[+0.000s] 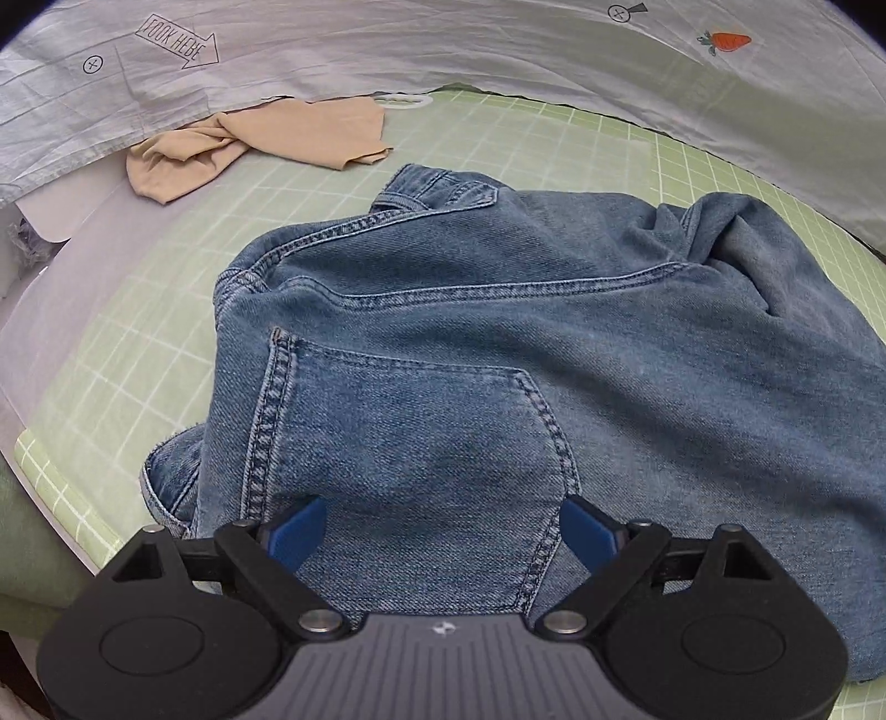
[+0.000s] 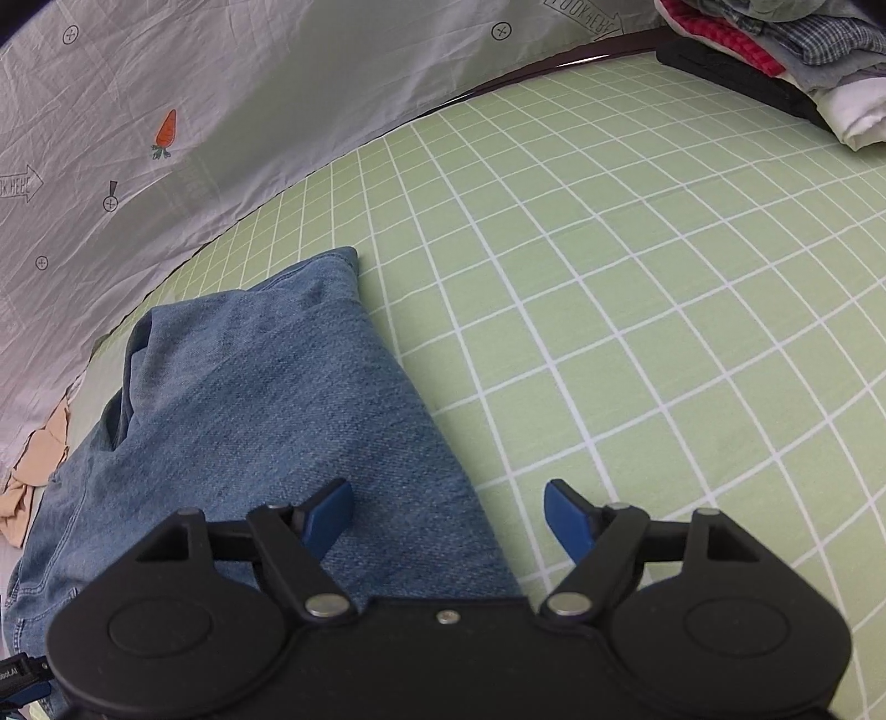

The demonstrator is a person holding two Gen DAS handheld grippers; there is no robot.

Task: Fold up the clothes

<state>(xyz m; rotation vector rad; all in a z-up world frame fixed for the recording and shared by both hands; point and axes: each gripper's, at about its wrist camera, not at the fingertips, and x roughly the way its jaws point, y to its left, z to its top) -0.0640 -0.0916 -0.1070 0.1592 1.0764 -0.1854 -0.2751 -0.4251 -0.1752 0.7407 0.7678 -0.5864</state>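
Printed on the pale grey wrinkled backdrop sheet (image 1: 387,44) at the far side is an arrow outline reading "LOOK HERE" (image 1: 177,43), upside down in my left wrist view; the same arrow shows partly at the far left and far top of the right wrist view. Sheet also carries an orange carrot print (image 1: 730,41) and small circled-cross marks. No brand readable on the grippers, only a small logo mark on the left body.

Blue denim jeans (image 1: 498,343) lie crumpled on the light green white-grid bedsheet (image 2: 637,304), back pocket up, right under my left gripper (image 1: 443,534). Left blue fingers (image 1: 296,531) are spread apart over the pocket, gripping nothing. My right gripper (image 2: 448,518) is spread too, left finger over a denim leg, right finger over bare bedsheet.

Beige crumpled thin garment (image 1: 260,144) lies far left, apart from the jeans. Stack of folded clothes (image 2: 775,44) sits far right; no containers visible.
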